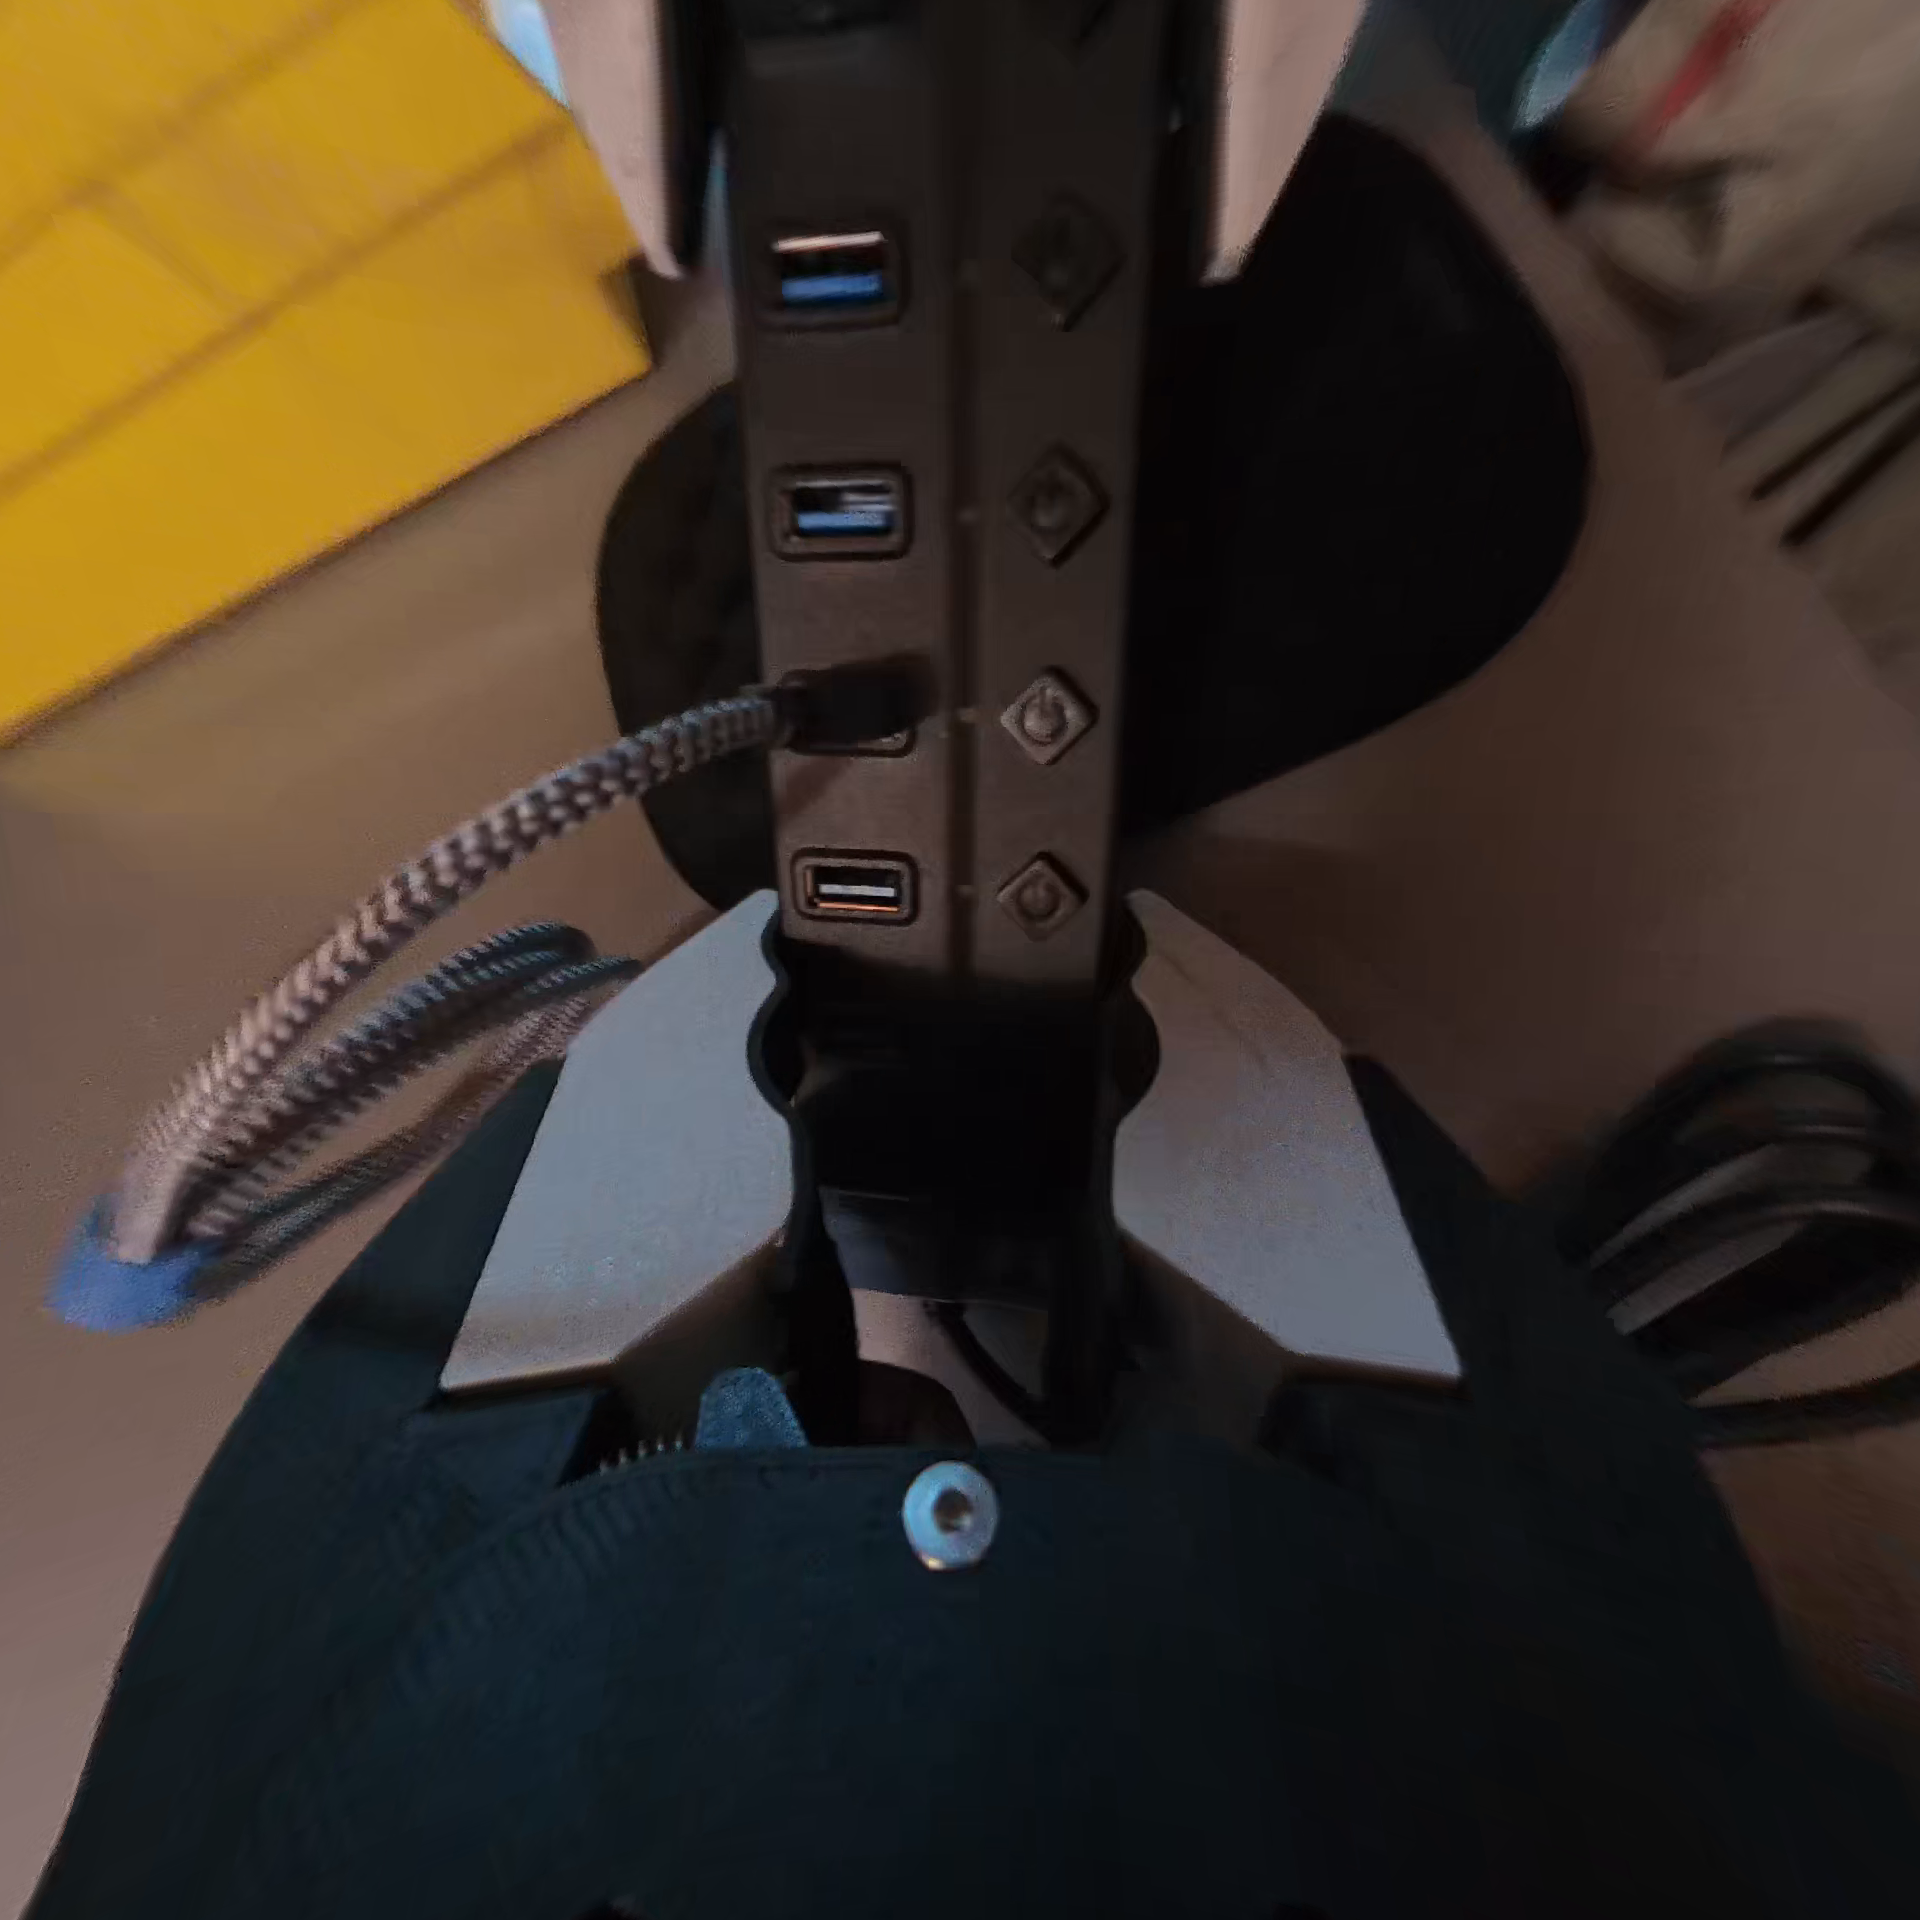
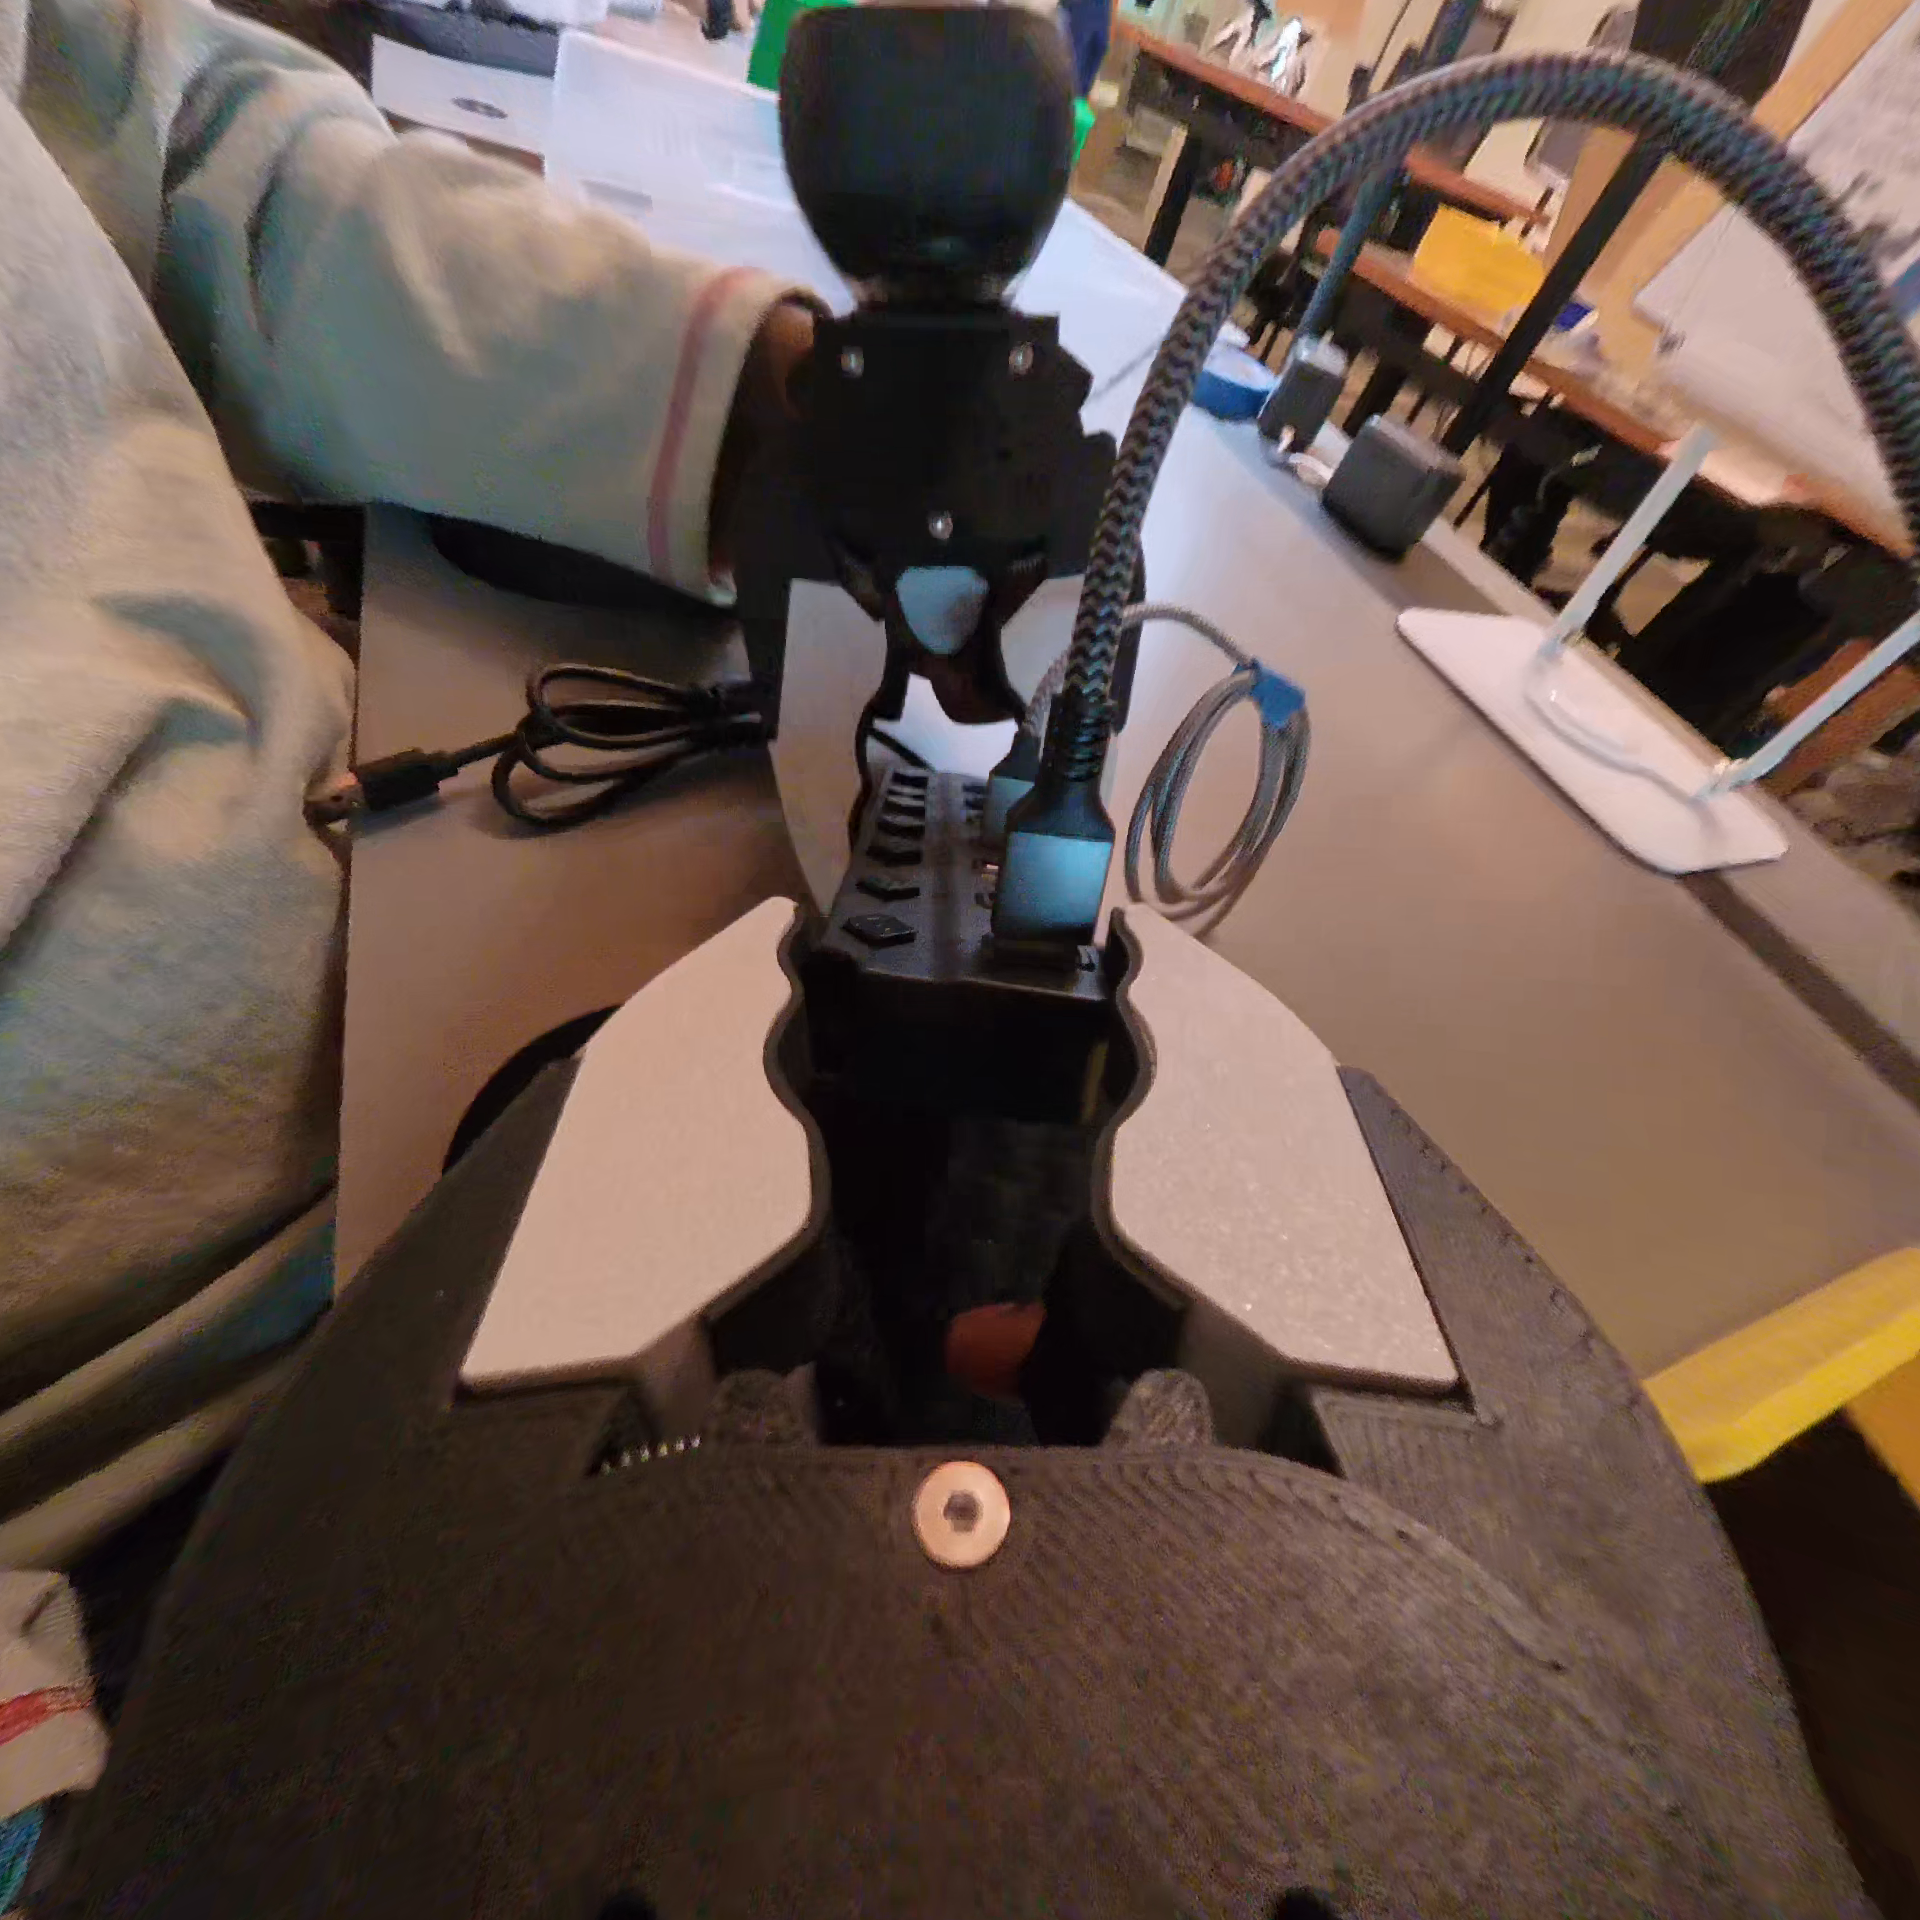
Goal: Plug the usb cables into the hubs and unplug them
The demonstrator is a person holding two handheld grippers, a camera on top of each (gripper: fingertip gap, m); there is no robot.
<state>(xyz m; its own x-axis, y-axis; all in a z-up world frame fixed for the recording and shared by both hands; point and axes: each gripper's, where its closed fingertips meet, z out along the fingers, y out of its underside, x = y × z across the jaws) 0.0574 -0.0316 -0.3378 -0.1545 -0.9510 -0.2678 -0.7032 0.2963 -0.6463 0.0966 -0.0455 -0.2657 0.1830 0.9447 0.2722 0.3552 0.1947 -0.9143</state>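
While both grippers clamp it from opposite ends, the black USB hub (image 1: pixel 935 582) hangs lifted above the grey bench (image 2: pixel 1455 1039), running toward 12 o'clock in each wrist view. The left gripper (image 1: pixel 951 997) has its fingers narrowed onto the hub's near end; the right gripper (image 2: pixel 951 997) has its fingers pressed on the other end.

Along the hub's face runs a row of ports with diamond-shaped power buttons beside them. In the left view a braided cable (image 1: pixel 468 862) is plugged into the third port and trails to 8 o'clock, toward a blue tie (image 1: pixel 114 1283); the ports on either side are open. Only the right view shows a second, grey-shelled plug (image 2: pixel 1049 883) seated nearest its fingers, its thick braided cable (image 2: pixel 1403 156) arching up toward 1 o'clock.

Around it, a coiled black cable (image 2: pixel 623 738) lies at 10 o'clock, a coiled grey cable (image 2: pixel 1226 800) at 2 o'clock, and a person's pale sleeve (image 2: pixel 416 343) at 10 o'clock. A yellow box (image 1: pixel 260 312) fills the left view's 10 o'clock corner.
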